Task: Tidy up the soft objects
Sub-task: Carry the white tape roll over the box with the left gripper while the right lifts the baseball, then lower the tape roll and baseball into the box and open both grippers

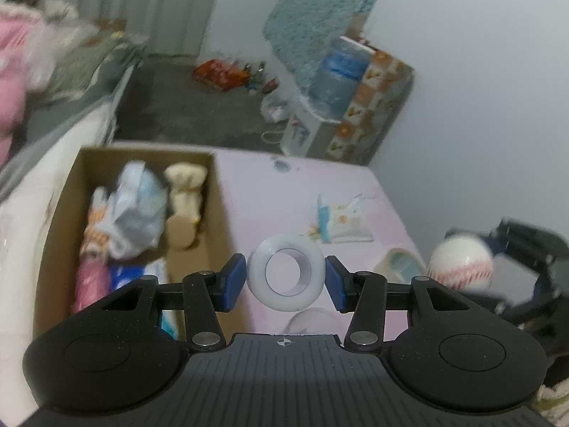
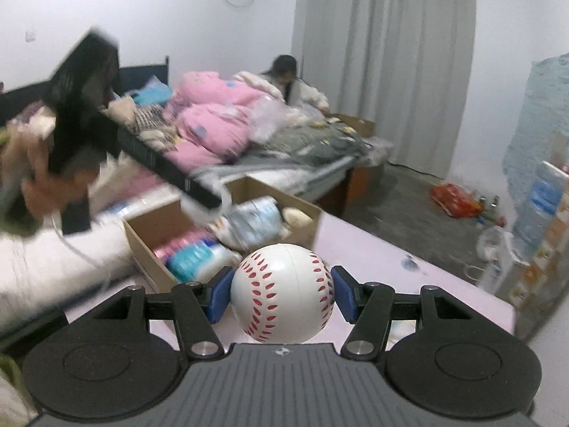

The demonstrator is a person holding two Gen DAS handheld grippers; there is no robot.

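My left gripper (image 1: 285, 282) is shut on a white ring-shaped roll (image 1: 286, 272) and holds it above the pink table (image 1: 270, 192), just right of the cardboard box (image 1: 217, 192). The box holds a beige plush toy (image 1: 185, 195), a white plastic bag (image 1: 137, 210) and several soft packets. My right gripper (image 2: 281, 293) is shut on a white baseball with red stitching (image 2: 282, 291), held above the table near the box (image 2: 149, 227). The ball and right gripper also show in the left wrist view (image 1: 462, 267) at far right.
A tissue packet (image 1: 341, 220) and a tape roll (image 1: 402, 267) lie on the table right of the box. A bed with pink bedding (image 2: 213, 121) and a seated person (image 2: 284, 78) are behind. A water jug (image 1: 338, 74) stands past the table's far edge.
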